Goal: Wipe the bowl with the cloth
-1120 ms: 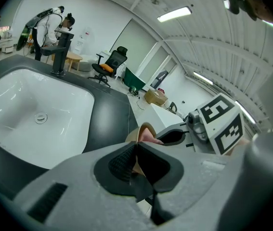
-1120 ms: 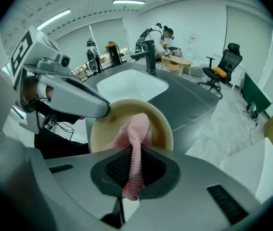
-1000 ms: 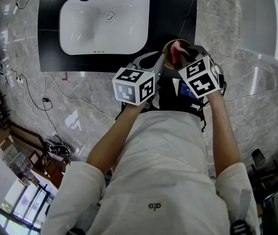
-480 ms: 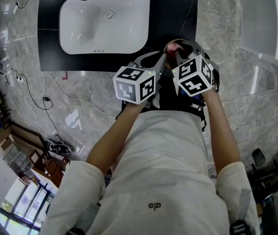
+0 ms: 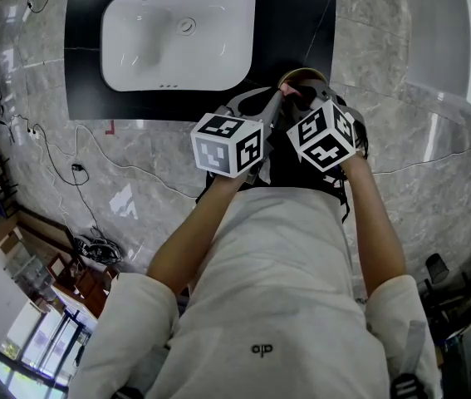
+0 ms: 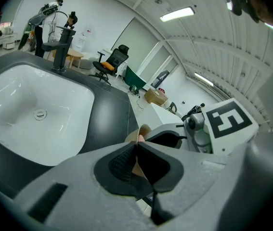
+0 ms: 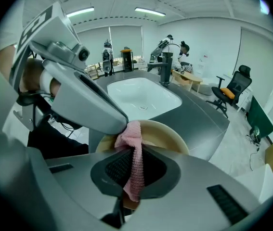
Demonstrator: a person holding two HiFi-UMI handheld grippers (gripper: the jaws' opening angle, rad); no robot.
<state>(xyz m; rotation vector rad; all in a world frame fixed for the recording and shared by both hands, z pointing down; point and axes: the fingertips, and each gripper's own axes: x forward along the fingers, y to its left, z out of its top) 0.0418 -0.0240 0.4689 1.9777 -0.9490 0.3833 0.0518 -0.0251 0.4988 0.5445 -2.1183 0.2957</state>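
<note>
A tan bowl (image 5: 303,76) is held in the air in front of the person, just off the black counter's near edge. My left gripper (image 5: 277,100) is shut on the bowl's rim (image 6: 143,131), which shows as a tan sliver between its pads. My right gripper (image 5: 302,100) is shut on a pink knitted cloth (image 7: 134,163). The cloth's upper end lies bunched inside the bowl (image 7: 167,134), against the tip of the left gripper (image 7: 108,120). In the head view only a small pink bit of the cloth (image 5: 294,93) shows behind the marker cubes.
A white sink basin (image 5: 177,33) is set in the black counter (image 5: 84,81) straight ahead, with a dark faucet (image 6: 60,46) at its far side. Cables (image 5: 61,160) trail over the grey marble floor on the left. A white fixture (image 5: 459,40) stands at the right.
My right gripper has moved left, toward the left gripper, carrying the cloth farther into the bowl, so less pink shows. The left gripper and the bowl have stayed in place.
</note>
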